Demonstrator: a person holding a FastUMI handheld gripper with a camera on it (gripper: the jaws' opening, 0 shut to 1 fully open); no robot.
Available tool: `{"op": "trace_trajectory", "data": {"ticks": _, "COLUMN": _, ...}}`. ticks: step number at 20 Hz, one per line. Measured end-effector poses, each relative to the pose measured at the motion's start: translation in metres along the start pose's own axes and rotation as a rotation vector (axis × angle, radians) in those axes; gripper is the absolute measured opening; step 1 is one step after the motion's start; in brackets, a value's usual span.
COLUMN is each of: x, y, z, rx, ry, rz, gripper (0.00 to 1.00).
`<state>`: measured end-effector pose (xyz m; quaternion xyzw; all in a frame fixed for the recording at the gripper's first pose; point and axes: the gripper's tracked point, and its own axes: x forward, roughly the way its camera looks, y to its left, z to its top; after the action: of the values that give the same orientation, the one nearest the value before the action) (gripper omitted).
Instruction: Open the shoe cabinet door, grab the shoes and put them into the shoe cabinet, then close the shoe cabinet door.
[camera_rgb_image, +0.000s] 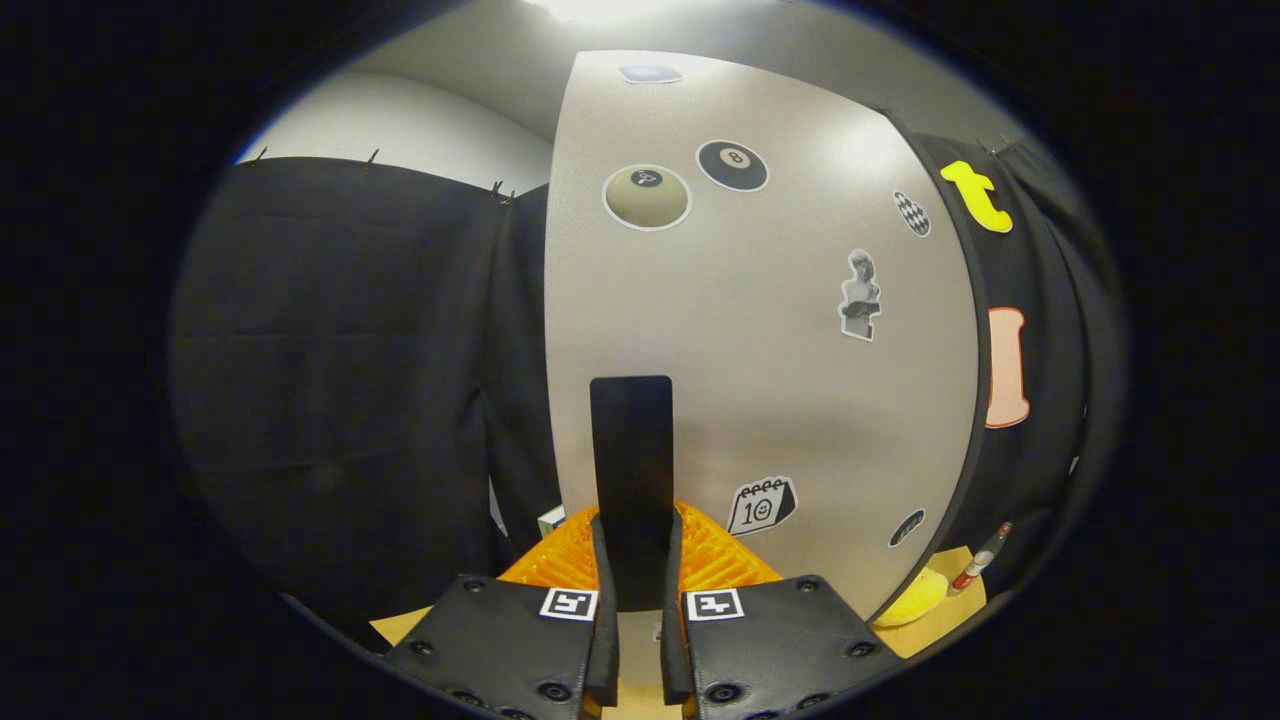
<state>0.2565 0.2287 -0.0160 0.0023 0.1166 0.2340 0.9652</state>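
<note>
Gripper view: jaws pinch the flat dark rectangular handle (631, 480) of the smooth, sticker-dotted cabinet door (760, 380).

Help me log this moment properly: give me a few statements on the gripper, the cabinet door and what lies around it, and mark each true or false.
1. Both fingers of the gripper press on the black door handle. True.
2. The cabinet door is bare, with no stickers. False: it carries several, among them a billiard-ball sticker and a calendar sticker.
3. The handle stands upright between the fingers. True.
4. The gripper holds a shoe. False: it holds the handle.
5. A yellow object lies low beside the door's right edge, next to a marker. True.
</note>
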Motion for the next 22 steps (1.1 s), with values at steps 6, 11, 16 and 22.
{"op": "trace_trajectory", "data": {"ticks": 6, "x": -0.011, "y": -0.008, "z": -0.001, "rx": 0.009, "ry": 0.012, "rz": -0.003, "gripper": 0.18}}
{"op": "trace_trajectory", "data": {"ticks": 11, "x": -0.025, "y": -0.016, "z": -0.001, "rx": 0.014, "ry": 0.008, "rz": -0.031, "gripper": 0.18}}
{"op": "trace_trajectory", "data": {"ticks": 16, "x": -0.034, "y": -0.025, "z": -0.001, "rx": 0.019, "ry": 0.01, "rz": -0.064, "gripper": 0.18}}
{"op": "trace_trajectory", "data": {"ticks": 22, "x": -0.044, "y": -0.041, "z": 0.0, "rx": 0.018, "ry": -0.002, "rz": -0.107, "gripper": 0.18}}
